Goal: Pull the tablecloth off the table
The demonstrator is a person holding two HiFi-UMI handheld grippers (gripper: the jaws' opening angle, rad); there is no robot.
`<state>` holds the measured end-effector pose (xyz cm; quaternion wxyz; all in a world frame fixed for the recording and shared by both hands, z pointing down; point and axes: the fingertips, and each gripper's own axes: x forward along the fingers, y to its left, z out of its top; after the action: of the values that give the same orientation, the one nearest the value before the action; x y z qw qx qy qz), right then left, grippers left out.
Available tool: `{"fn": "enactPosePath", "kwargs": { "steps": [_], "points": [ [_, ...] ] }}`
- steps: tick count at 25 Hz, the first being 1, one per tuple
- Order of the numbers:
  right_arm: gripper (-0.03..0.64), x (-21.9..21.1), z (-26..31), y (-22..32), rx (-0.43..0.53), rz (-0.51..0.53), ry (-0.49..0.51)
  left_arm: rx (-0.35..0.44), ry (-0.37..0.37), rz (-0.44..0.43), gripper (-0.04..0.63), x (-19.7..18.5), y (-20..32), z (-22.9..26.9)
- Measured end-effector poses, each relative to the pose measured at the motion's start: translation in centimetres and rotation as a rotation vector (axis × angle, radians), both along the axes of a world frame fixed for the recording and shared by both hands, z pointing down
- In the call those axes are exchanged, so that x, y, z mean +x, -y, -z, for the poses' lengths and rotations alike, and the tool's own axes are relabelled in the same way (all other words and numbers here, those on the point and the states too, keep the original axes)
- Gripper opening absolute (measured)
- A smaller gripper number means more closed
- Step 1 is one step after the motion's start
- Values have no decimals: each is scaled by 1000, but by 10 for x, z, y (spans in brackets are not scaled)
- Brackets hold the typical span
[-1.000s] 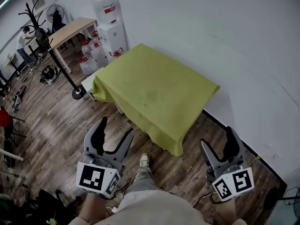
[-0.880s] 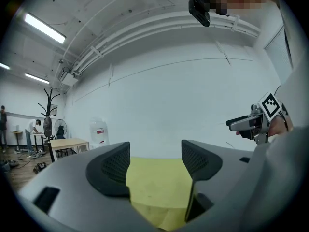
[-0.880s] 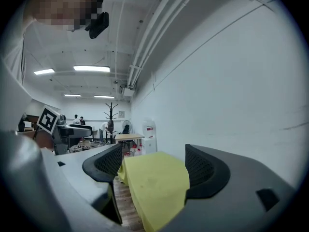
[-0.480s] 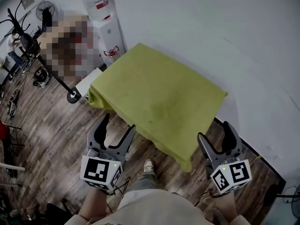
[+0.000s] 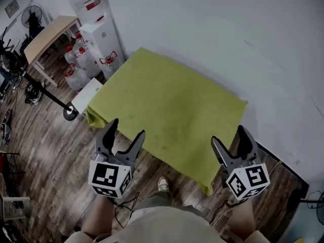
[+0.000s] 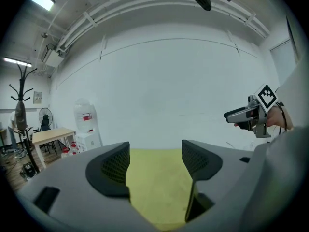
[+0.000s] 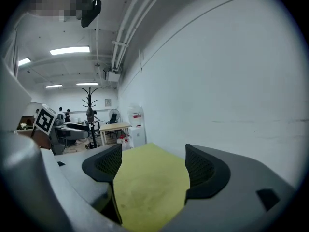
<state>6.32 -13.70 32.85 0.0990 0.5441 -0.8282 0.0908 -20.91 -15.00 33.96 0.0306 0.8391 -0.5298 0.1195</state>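
A yellow-green tablecloth covers a table that stands against the white wall; its near edge hangs down in front of me. My left gripper hovers open at the cloth's near left edge, holding nothing. My right gripper hovers open over the near right corner, also empty. In the left gripper view the tablecloth fills the gap between the jaws of the left gripper. In the right gripper view the tablecloth lies ahead between the jaws of the right gripper. The table itself is hidden under the cloth.
A water dispenser with spare water bottles stands left of the table, next to a wooden table. A coat stand's base and a white box sit on the wood floor at left. My shoe shows below the cloth.
I have stepped closer to the table. Both grippers have moved forward from clear of the cloth to its near edge, and they stay open.
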Motion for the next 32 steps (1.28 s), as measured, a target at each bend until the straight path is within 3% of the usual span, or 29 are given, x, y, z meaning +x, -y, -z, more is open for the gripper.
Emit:
{"fn": "enactPosePath", "kwargs": {
  "steps": [7, 20, 32],
  "points": [
    [407, 11, -54, 53, -113, -59, 65, -60, 7, -61, 333, 14, 47, -39],
    [419, 37, -152, 122, -240, -35, -62, -231, 19, -71, 333, 47, 103, -146],
    [422, 44, -257, 153, -383, 64, -140, -491, -32, -15, 333, 77, 113, -271]
  ]
}}
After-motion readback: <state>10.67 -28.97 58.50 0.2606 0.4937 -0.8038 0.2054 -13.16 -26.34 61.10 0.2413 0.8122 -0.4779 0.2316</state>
